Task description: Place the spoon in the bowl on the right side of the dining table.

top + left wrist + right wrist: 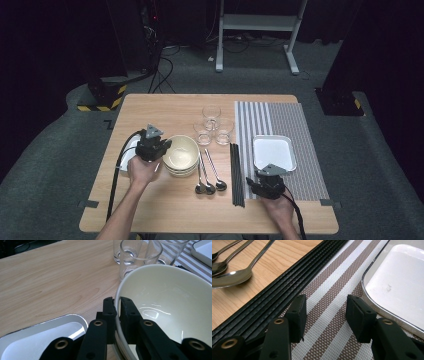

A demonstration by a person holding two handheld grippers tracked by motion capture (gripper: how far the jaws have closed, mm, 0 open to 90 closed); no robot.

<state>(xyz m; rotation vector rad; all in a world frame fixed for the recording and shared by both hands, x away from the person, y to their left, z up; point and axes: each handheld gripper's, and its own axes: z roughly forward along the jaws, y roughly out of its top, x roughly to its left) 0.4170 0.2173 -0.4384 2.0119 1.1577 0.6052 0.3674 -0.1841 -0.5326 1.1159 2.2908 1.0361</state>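
On the desk [150, 210], left side: small tray [37, 340] at the edge, partly under the hand. Left tongs [117, 305] clamped on the near rim of the top bowl [170, 305] in a stack, one jaw inside, one outside, seemingly so it can be lifted off alone. Centre: three glasses [212, 126] clustered behind, three spoons [210, 186], black chopsticks [236, 175] laid parallel. Right: striped mat [305, 150] carrying a white tray [274, 151]; right tongs [325, 307] apart, empty, idle over the mat.

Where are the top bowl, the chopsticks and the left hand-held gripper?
top bowl [170, 305]: left gripper view, inner wall.
chopsticks [287, 285]: right gripper view, mid-length of the black bundle.
left hand-held gripper [117, 305]: left gripper view, between fingertips pinching the bowl's rim.
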